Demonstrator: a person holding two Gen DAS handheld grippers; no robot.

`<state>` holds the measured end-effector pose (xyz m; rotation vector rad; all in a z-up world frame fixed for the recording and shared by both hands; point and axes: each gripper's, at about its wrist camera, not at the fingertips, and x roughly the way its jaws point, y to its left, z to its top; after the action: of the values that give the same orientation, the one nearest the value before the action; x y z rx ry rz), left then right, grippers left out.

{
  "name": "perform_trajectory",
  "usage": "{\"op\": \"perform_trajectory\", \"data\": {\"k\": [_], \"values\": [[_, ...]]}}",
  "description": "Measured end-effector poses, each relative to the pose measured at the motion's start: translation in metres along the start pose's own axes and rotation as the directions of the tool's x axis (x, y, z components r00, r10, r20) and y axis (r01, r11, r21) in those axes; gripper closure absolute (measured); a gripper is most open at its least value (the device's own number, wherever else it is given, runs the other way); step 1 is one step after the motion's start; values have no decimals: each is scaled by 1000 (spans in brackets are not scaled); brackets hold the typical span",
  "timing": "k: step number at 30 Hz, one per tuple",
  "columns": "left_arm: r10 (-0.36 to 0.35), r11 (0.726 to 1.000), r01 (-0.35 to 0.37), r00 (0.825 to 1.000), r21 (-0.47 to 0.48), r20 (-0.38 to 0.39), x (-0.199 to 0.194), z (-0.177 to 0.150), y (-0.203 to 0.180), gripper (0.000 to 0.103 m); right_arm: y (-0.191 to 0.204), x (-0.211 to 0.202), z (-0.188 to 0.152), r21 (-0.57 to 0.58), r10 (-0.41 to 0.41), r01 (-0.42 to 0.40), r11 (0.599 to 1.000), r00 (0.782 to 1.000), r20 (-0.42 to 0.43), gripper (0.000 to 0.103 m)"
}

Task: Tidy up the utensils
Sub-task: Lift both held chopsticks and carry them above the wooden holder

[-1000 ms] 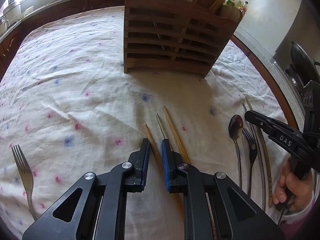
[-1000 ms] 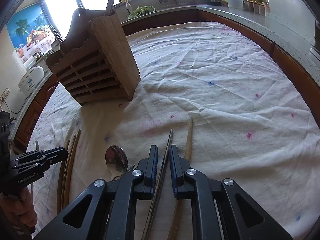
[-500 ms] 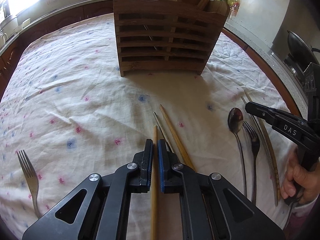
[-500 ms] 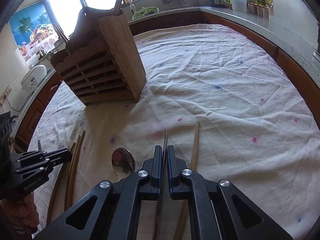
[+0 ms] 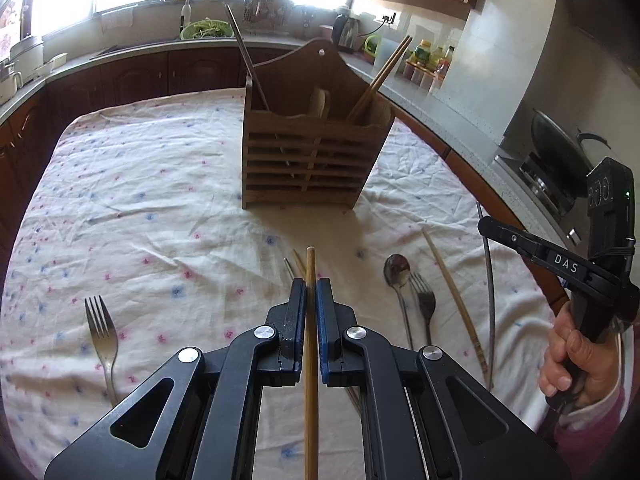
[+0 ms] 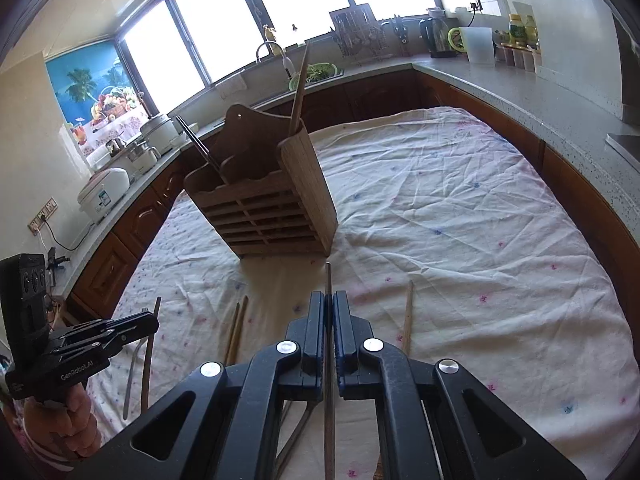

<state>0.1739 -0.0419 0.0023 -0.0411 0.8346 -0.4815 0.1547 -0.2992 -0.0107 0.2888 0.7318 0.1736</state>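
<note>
Above the floral tablecloth [image 5: 168, 208], the left gripper [image 5: 311, 292] is clamped on a round wooden chopstick [image 5: 310, 360]; the right gripper [image 6: 328, 308] is clamped on a thin grey metal chopstick [image 6: 328, 420]. Both have risen since the earlier frame, lifting their sticks clear. The slatted wooden holder [image 5: 308, 160] stands ahead.
</note>
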Motion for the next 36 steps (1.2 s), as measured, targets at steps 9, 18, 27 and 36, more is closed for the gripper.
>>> {"op": "perform_trajectory", "data": {"k": [9,18,27,36], "values": [[-42,999,44,990,-12,133,-59,9,-1,99,21,-49,15,-21,43,-41,999,993,112,99],[-55,997,65,976,-43,209,-90,12,9,99,36,-78,28,-45,73,-65,997,979,192,99],[-49,995,68,969,-69,243,-98,14,18,99,39,-79,32,-45,77,-69,997,975,209,99],[-45,994,70,962,-83,271,-103,19,24,99,42,-80,40,-49,85,-76,996,970,228,99]]}}
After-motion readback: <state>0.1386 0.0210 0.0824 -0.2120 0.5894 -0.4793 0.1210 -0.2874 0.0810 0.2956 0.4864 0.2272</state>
